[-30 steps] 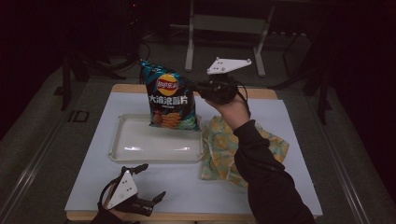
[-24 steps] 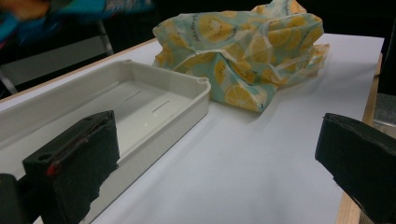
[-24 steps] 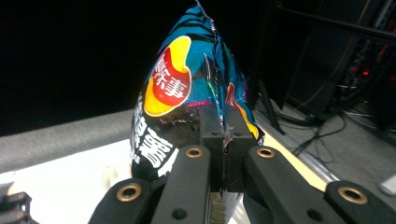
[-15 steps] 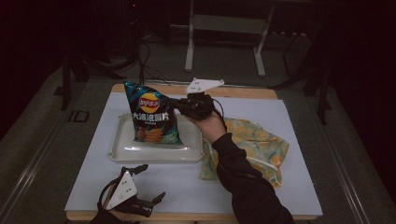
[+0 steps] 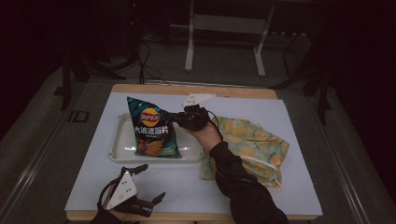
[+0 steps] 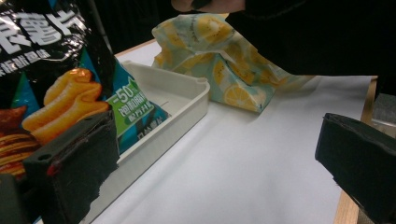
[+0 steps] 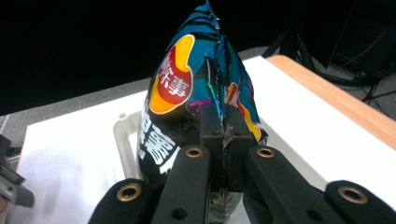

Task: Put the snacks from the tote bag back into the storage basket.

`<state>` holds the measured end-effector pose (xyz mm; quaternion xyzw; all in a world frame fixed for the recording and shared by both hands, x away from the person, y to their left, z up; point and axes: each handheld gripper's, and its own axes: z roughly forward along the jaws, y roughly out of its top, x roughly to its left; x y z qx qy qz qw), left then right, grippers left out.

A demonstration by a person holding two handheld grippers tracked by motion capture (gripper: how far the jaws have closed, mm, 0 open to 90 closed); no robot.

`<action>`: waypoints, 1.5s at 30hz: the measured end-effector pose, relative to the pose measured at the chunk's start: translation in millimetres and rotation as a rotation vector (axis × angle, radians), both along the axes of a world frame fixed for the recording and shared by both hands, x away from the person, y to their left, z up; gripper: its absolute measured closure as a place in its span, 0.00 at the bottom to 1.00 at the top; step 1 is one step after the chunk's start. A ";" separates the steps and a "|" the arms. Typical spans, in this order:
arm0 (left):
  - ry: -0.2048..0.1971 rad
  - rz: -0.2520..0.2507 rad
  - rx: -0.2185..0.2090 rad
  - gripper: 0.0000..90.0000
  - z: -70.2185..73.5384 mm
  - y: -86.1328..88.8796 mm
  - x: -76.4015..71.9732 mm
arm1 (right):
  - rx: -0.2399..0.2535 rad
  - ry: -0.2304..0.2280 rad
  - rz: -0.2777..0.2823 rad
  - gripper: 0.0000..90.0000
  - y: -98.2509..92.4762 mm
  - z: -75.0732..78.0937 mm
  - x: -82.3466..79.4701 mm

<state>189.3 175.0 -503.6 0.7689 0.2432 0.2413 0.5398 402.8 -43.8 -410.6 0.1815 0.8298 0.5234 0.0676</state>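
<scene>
Nearest, at the table's (image 5: 280, 116) front edge: left claw (image 5: 148, 184), jaws spread wide, holding nothing. Beyond it, white tray (image 5: 119, 151) on the white sheet, chip bag (image 5: 152, 128) standing upright in it. Right claw (image 5: 175, 117) clamped tight on the bag's side seam. Just beside the tray, to its right: lemon-print pouch (image 5: 254, 149) lying flat.

The chip bag (image 6: 51, 88) is cut off at the top and left edges of the left gripper view. It hides part of the white tray (image 5: 120, 150). Small print on the bag looks unreadable.
</scene>
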 end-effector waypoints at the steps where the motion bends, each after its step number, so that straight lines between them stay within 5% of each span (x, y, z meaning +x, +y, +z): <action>1: 0.001 0.000 0.000 0.00 0.0 0.0 0.1 | -0.003 0.007 0.004 1.00 -0.9 -1.8 1.0; 19: 0.004 0.001 -0.005 0.00 0.2 0.5 0.4 | -0.139 0.075 -0.163 0.95 2.7 -32.5 33.0; 21: 0.005 0.001 -0.003 0.00 0.2 0.6 0.5 | -0.149 0.075 -0.180 0.87 3.5 -34.4 35.5; 24: 0.005 0.000 -0.004 0.00 0.2 0.6 0.4 | -0.169 0.048 -0.207 0.62 2.5 -34.7 38.3; 30: 0.006 0.001 -0.004 0.00 0.0 0.3 0.8 | -0.191 0.014 -0.225 0.43 -2.8 -28.3 38.0; 38: 0.007 0.002 0.001 0.00 -0.4 -0.9 1.7 | -0.099 0.045 -0.178 0.17 -19.0 -12.6 27.4; 45: 0.008 0.003 0.000 0.00 -0.6 -1.2 2.0 | -0.077 0.056 -0.131 0.15 -33.2 -5.0 17.6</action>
